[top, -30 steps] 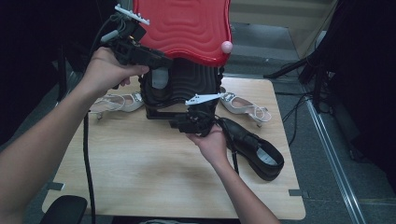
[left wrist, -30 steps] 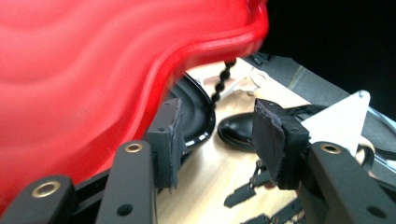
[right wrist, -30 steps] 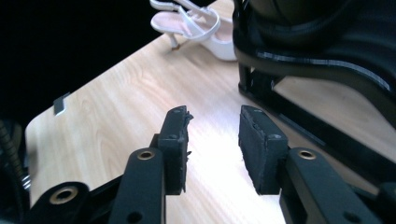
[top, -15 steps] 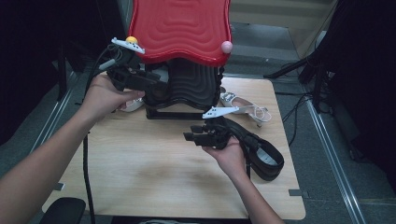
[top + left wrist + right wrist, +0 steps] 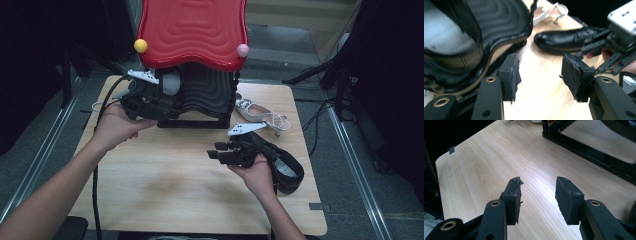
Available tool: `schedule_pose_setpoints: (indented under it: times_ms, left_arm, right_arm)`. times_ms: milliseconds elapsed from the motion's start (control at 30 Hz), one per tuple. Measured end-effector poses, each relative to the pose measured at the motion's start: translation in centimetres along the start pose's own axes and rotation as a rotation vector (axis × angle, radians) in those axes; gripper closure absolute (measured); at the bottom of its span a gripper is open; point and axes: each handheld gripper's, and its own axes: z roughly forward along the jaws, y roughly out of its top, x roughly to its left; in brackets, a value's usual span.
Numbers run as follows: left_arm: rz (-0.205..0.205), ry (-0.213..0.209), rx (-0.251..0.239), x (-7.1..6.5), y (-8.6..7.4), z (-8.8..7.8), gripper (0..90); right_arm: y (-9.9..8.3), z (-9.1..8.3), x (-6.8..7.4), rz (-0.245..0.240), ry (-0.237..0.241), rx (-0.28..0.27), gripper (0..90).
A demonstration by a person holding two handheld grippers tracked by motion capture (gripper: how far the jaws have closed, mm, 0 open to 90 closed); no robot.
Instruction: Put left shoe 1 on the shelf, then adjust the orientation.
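Observation:
A shoe rack with a red wavy top (image 5: 192, 30) and a black wavy lower shelf (image 5: 205, 95) stands at the back of the wooden table (image 5: 165, 185). My left gripper (image 5: 171, 109) is at the rack's left front, low by the black shelf (image 5: 499, 22). Its jaws have just been opening and are open, with nothing between them (image 5: 539, 72). My right gripper (image 5: 212, 154) hovers over the table's middle and points left. Its jaws have also just been opening, and only bare wood (image 5: 537, 192) shows between them. A black leather shoe (image 5: 285, 167) lies behind my right hand.
A pale strappy sandal (image 5: 260, 114) lies to the right of the rack. A grey object (image 5: 171, 82) sits on the black shelf. Yellow (image 5: 141, 46) and pink (image 5: 243, 50) balls sit on the red top's corners. The rack's black base frame (image 5: 586, 150) lies ahead of my right gripper.
My left gripper came down from beside the red top to the black shelf's level. My right gripper drew back from the rack's front, toward the black shoe. Both pairs of jaws stand wider.

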Motion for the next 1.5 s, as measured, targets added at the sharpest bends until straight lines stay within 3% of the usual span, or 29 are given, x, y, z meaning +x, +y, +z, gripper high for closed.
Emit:
schedule_pose_setpoints:
  times_ms: [100, 567, 933, 1267, 1500]
  left_arm:
    - [-0.016, -0.01, 0.004, 0.1, -1.2, 0.7, 48.7]
    - [-0.057, -0.03, 0.03, 0.0, -6.2, 3.0, 48.8]
    - [-0.042, -0.038, 0.074, -0.8, -8.9, 4.7, 49.1]
    - [-0.045, -0.043, 0.084, -0.8, -10.0, 5.4, 49.0]
    - [-0.038, -0.057, 0.09, -0.8, -10.0, 6.0, 49.2]
  right_arm:
    - [-0.3, -0.2, -0.1, 0.002, -0.002, 0.024, 56.9]
    - [-2.8, -2.0, -0.9, 0.027, -0.034, 0.036, 56.7]
    - [-4.1, -3.5, -1.4, 0.027, -0.06, 0.046, 56.2]
    - [-4.5, -4.4, -1.9, 0.033, -0.085, 0.054, 55.5]
    - [-5.1, -6.0, -2.6, 0.061, -0.132, 0.049, 55.5]
